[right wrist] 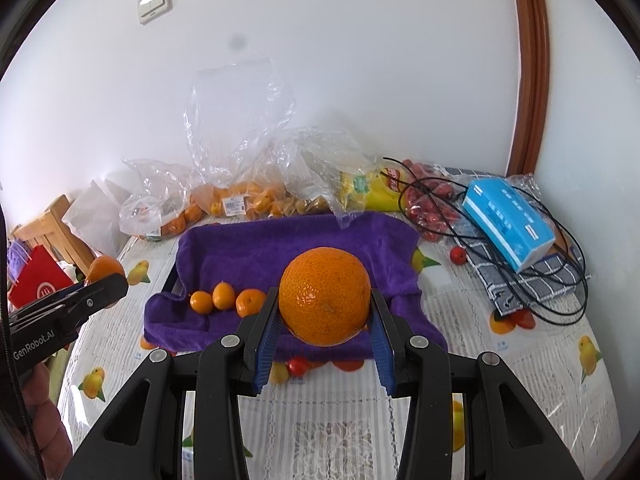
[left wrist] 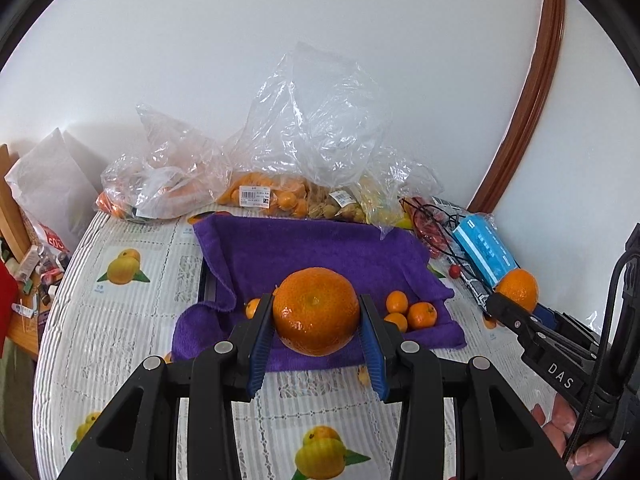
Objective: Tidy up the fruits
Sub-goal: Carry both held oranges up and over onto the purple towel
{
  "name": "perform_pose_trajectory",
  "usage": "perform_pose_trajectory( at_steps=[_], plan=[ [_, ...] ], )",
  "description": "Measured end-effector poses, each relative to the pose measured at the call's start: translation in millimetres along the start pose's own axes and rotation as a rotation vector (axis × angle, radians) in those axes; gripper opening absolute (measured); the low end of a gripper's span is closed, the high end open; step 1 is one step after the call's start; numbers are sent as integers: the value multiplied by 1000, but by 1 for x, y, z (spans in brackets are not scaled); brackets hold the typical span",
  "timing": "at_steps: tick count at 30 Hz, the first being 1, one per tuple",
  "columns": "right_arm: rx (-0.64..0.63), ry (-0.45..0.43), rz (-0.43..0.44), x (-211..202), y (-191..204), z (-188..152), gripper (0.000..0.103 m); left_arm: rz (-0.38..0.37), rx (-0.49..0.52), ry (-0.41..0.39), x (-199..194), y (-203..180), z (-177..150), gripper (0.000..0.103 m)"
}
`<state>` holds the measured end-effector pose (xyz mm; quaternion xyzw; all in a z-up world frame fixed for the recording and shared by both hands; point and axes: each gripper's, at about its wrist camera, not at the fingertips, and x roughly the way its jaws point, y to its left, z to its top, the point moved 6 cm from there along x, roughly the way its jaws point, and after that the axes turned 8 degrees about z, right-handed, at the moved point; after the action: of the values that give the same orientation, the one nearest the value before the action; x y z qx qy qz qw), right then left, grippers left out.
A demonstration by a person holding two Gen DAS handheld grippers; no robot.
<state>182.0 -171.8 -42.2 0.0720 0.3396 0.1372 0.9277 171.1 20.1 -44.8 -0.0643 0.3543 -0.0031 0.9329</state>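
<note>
Orange (left wrist: 316, 312) in left tool (left wrist: 316, 320), stem-end toward camera.

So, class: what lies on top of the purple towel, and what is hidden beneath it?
On the purple towel lie several small oranges; four show in the left wrist view. A dark edge shows at its left side, but whatever the towel covers is hidden.

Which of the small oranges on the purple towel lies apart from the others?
The small orange just left of the left gripper lies alone on the towel; the other three cluster right of that gripper.
</note>
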Motion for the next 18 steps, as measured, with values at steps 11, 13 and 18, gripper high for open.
perform_pose_trajectory(
  at_steps=[11,13,18],
  plan=[
    [-2,-5,-1,26,-6,22,42,19,6,-8,21,1,19,38],
    [-5,-5,-2,32,-7,27,42,25,-2,-8,26,4,22,38],
    [-5,0,-1,47,-11,36,42,25,-14,4,40,7,27,38]
  ],
)
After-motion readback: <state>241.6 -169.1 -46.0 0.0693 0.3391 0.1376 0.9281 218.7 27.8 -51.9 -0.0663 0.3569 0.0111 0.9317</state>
